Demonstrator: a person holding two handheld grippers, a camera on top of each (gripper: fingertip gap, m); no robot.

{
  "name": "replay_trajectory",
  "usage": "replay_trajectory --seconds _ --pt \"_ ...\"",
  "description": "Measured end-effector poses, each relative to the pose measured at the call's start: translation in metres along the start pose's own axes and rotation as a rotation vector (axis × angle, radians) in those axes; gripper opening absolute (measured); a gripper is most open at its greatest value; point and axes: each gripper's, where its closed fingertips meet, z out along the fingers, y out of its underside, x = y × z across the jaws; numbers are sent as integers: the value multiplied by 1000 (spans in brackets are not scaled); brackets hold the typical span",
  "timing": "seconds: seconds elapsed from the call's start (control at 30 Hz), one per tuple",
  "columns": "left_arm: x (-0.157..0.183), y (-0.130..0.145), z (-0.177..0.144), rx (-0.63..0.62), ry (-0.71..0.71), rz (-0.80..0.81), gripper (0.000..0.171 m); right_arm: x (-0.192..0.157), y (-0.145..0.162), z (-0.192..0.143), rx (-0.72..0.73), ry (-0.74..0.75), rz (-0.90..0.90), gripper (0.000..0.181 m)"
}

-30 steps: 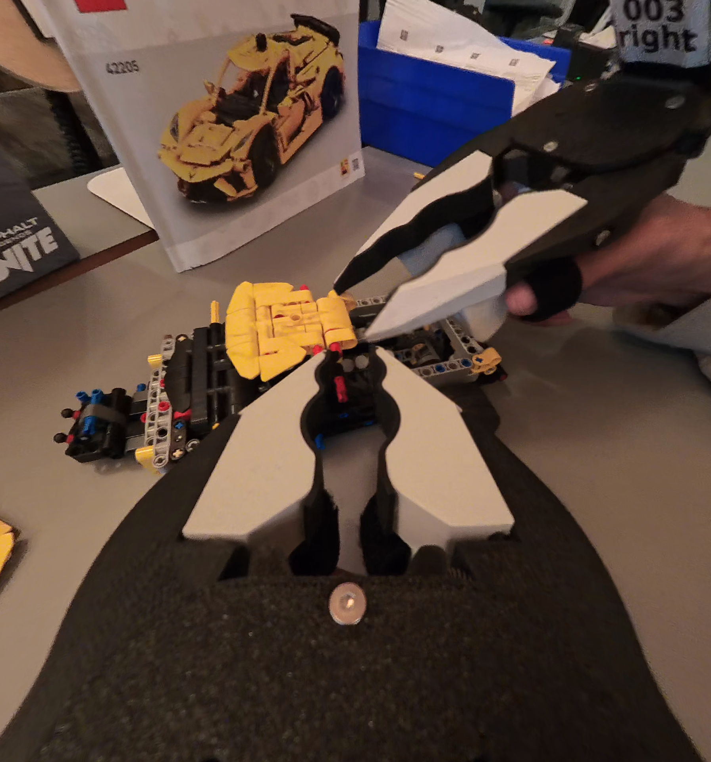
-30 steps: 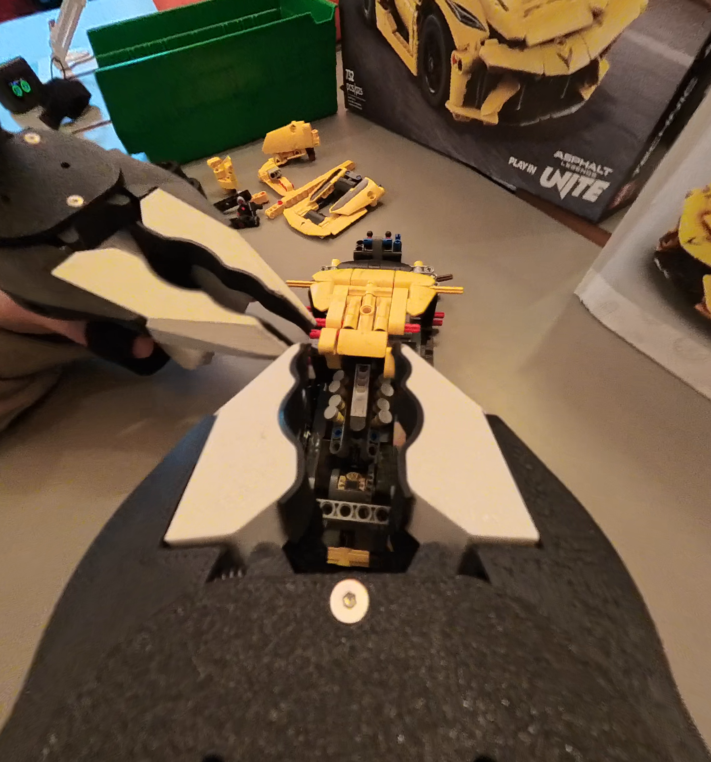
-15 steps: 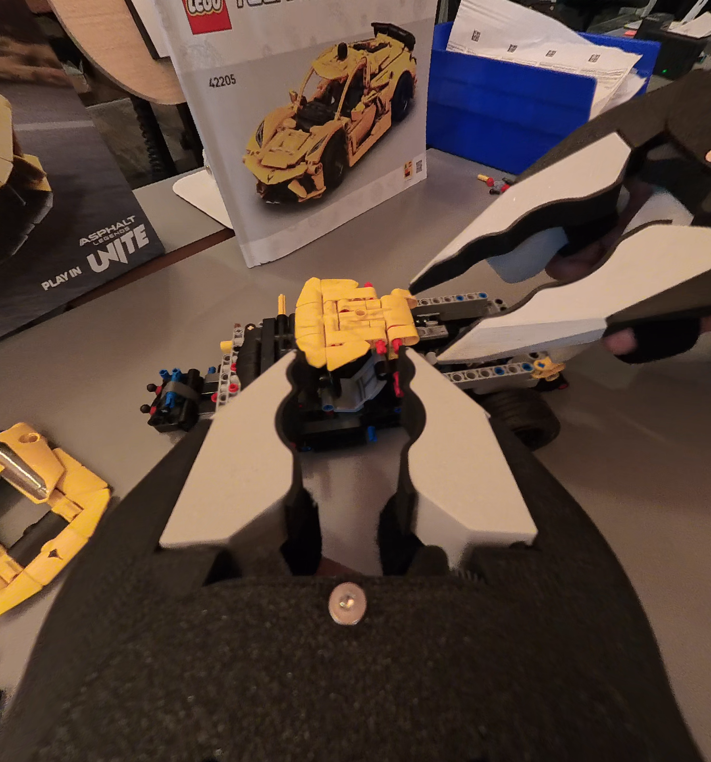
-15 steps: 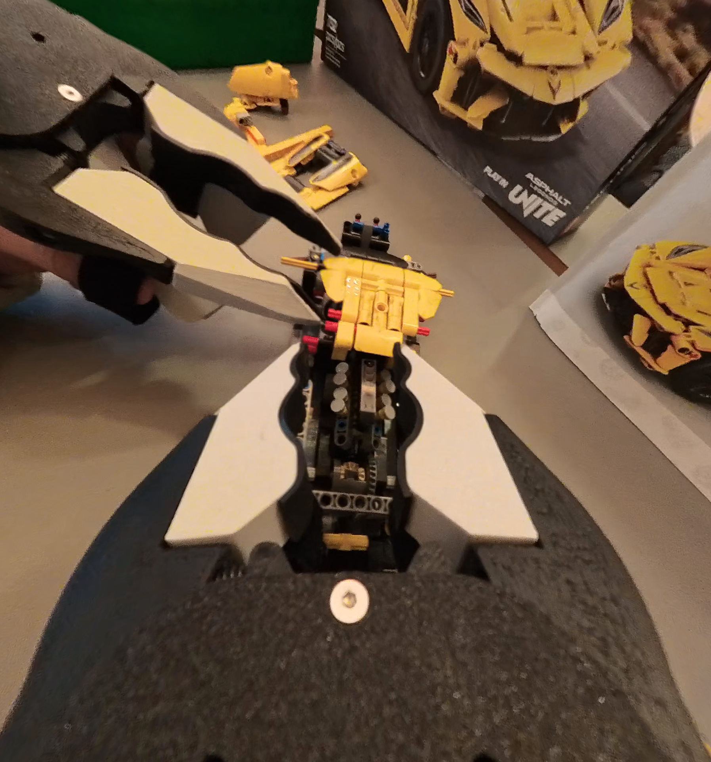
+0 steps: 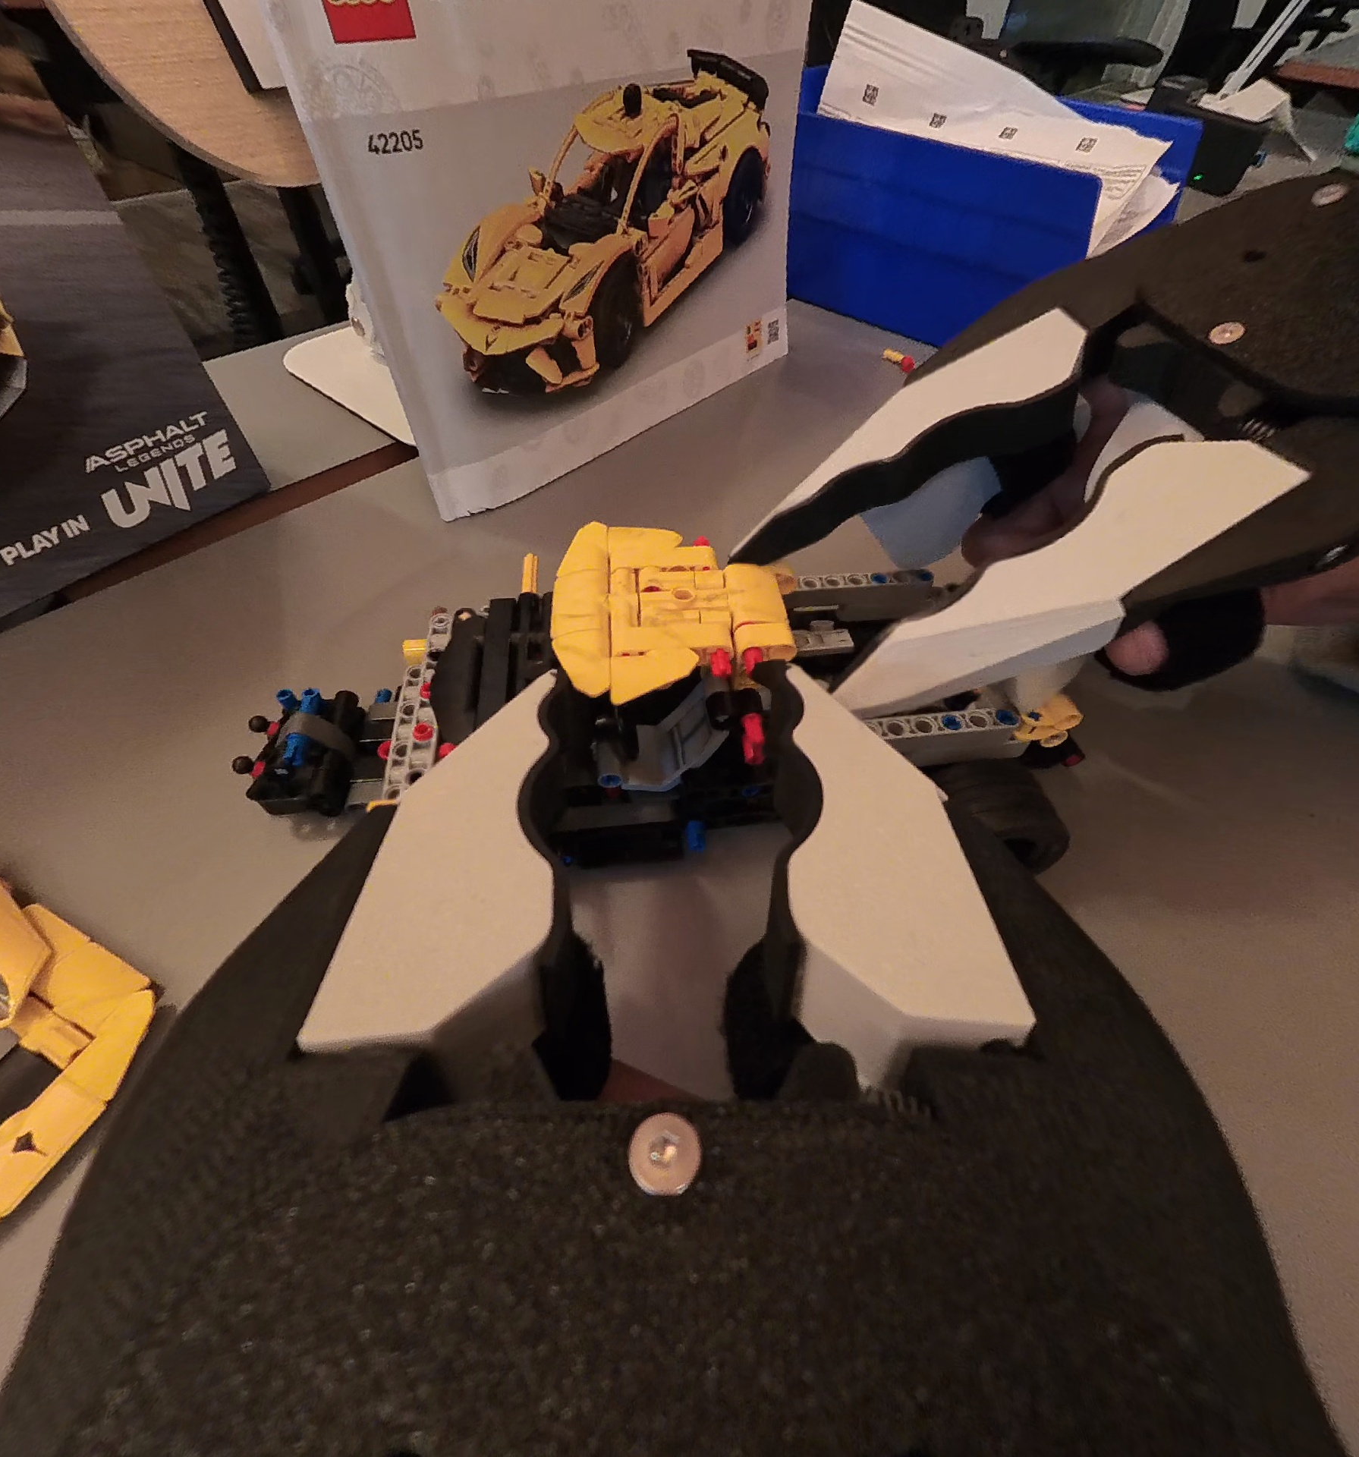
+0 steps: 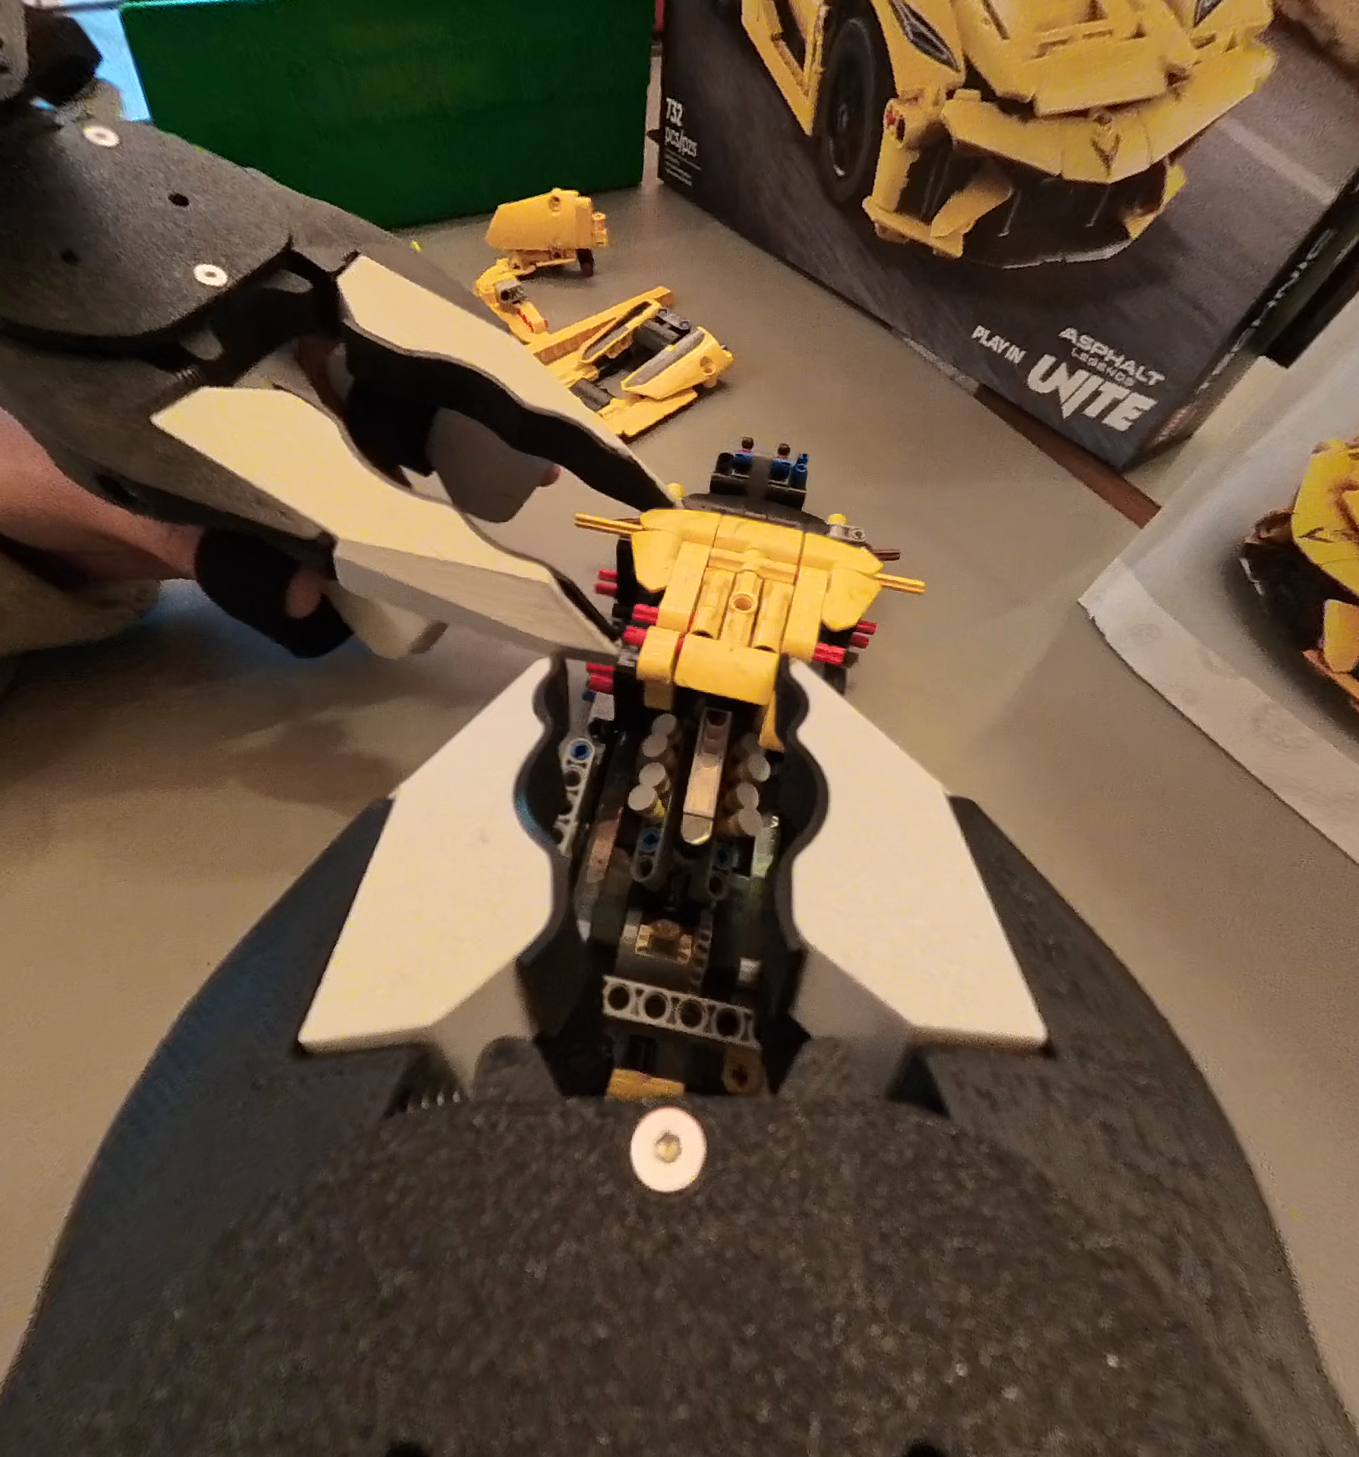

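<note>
Right gripper (image 6: 672, 686) spread, straddling brick car chassis (image 6: 684, 859) at frame centre. Left gripper (image 5: 670, 686) spread beside yellow roof panel (image 5: 664, 607). Grey table (image 5: 1212, 907) beneath.

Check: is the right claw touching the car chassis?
Touching. In the left wrist view the right claw has one fingertip on the yellow roof panel and the other against the car chassis; the right wrist view shows the chassis between its fingers.

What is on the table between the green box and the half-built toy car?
In the right wrist view, loose yellow car pieces lie on the grey table between the green box and the half-built toy car.
</note>
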Motion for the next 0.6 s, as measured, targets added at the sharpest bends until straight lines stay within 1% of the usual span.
replay_trajectory --seconds 0.07,0.13,0.17,0.2,0.27,0.37,0.5,0.6 --pt "-1 0 0 5 -6 12 50 3 0 0 -16 21 -14 47" --pt "-2 0 -2 1 -5 16 47 16 -2 -5 -20 112 -27 47" --pt "-5 -2 -4 9 -16 12 40 16 -4 -7 -15 105 -19 47" --pt "-8 -3 -5 15 -23 7 38 11 -5 -8 -17 61 9 48" --pt "-7 -3 -5 23 -5 -18 38 4 -1 -5 -37 15 44 50" --pt "-6 0 0 12 -13 -2 39 8 1 -2 -33 47 9 47" --pt "-5 -1 3 24 -7 -32 38 12 1 -2 -19 54 72 45" --pt "-3 -1 3 27 8 -30 37 9 3 -5 -53 37 108 46"
